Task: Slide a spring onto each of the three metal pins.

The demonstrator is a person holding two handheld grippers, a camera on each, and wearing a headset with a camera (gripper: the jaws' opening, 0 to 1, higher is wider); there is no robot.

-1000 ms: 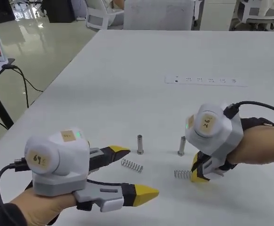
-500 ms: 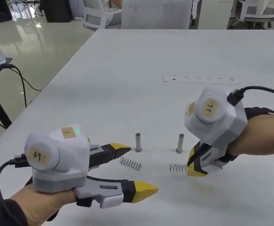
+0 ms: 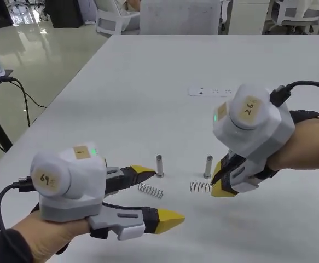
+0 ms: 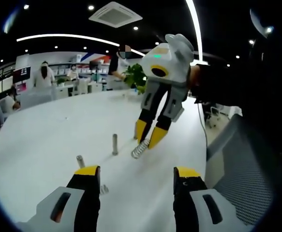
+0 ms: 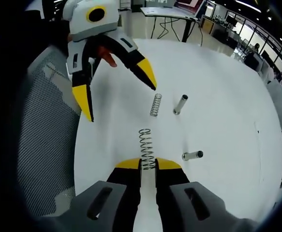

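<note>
A white table is seen from above. The right gripper pinches one end of the held spring between its yellow tips, with the jaws pressed almost together on the coil. The spring's long axis runs level with the tabletop, and its free end points left, away from the gripper. It sits just in front of the base of the right pin (whether it touches the table cannot be told). In the right gripper view the spring extends straight out from the tips, in line with the jaws.

The right hand enters from the right edge and tilts its gripper so the jaws slope down and to the left. The left hand enters from the lower left corner and holds the left gripper roughly level. Its jaws point right and are spread wide apart. A loose spring lies flat and slanted on the table, just beside that gripper's farther tip. The left pin stands upright close behind it, and the right pin is upright too. A power strip lies farther back.
</note>
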